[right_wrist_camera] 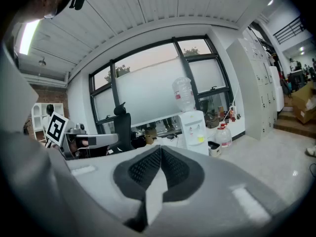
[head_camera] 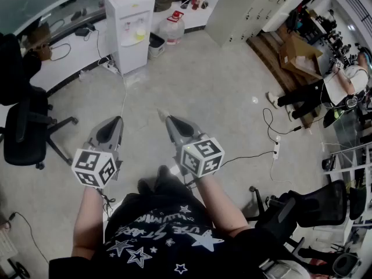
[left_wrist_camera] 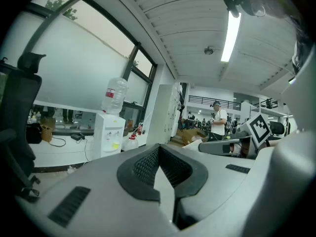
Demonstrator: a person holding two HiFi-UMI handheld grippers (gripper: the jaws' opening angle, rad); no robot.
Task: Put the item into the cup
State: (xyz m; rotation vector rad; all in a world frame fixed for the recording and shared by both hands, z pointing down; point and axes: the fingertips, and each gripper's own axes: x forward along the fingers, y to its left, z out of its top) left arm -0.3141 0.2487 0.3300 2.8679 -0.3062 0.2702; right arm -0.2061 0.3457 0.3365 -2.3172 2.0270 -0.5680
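No cup and no item shows in any view. I stand on a grey floor and hold both grippers out in front of my body, level with each other. My left gripper [head_camera: 118, 120] is shut with nothing in it; in the left gripper view its black pads [left_wrist_camera: 159, 150] meet at the tip. My right gripper [head_camera: 163, 115] is likewise shut and empty, its pads [right_wrist_camera: 160, 152] pressed together. Each gripper view shows the other gripper's marker cube [left_wrist_camera: 259, 127] [right_wrist_camera: 56, 128] off to the side.
A white water dispenser [head_camera: 129, 28] stands ahead with a water jug [head_camera: 173, 27] beside it. Black office chairs stand at left [head_camera: 26, 135] and lower right [head_camera: 317, 205]. A person [head_camera: 331, 89] sits at right near cardboard boxes [head_camera: 299, 54]. A power strip [head_camera: 276, 150] lies on the floor.
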